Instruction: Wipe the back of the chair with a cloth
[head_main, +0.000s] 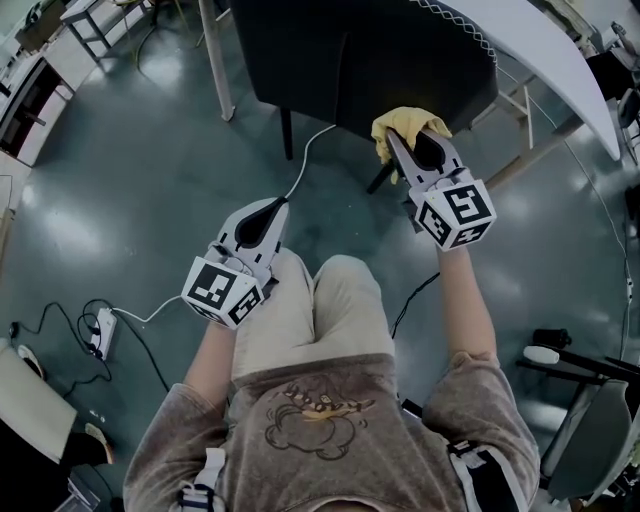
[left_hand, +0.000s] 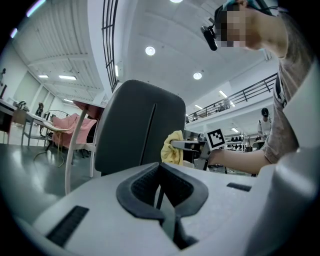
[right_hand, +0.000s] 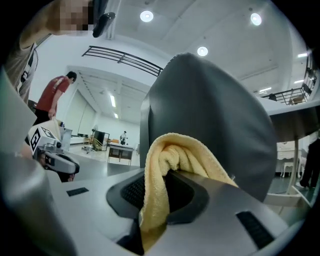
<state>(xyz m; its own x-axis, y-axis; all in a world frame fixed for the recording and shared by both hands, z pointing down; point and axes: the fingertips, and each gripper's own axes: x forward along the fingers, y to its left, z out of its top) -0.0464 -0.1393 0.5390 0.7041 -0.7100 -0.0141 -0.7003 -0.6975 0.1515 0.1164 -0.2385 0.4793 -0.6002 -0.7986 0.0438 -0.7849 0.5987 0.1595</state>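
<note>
Right gripper: jaws clamped on a yellow cloth. It is terry, looped pile, thick. It is folded over the jaw tips in a soft hump, with one tail hanging down between the dark ribbed pads.

The cloth lies against the chair back, low on the side nearest me. From the head view the bundle overlaps the back's lower edge. It appears to touch, though I can't confirm pressure.

The chair back is a dark grey, smooth, matte shell with rounded corners and a vertical seam down the middle. Thin dark legs show below it.

Left gripper: jaws together, nothing held. It is held low and well apart from the chair, above the person's knee. Both gripper housings are pale grey plastic, each carrying a cube with square markers.

The floor is glossy grey-green, poured smooth, and mirrors the ceiling lamps. A white cable runs across it to a power strip. A white table with a curved edge stands just behind the chair.

The room is a large hall with white ceiling panels, round recessed lights and a railed upper gallery. Other desks and people show in the distance.
</note>
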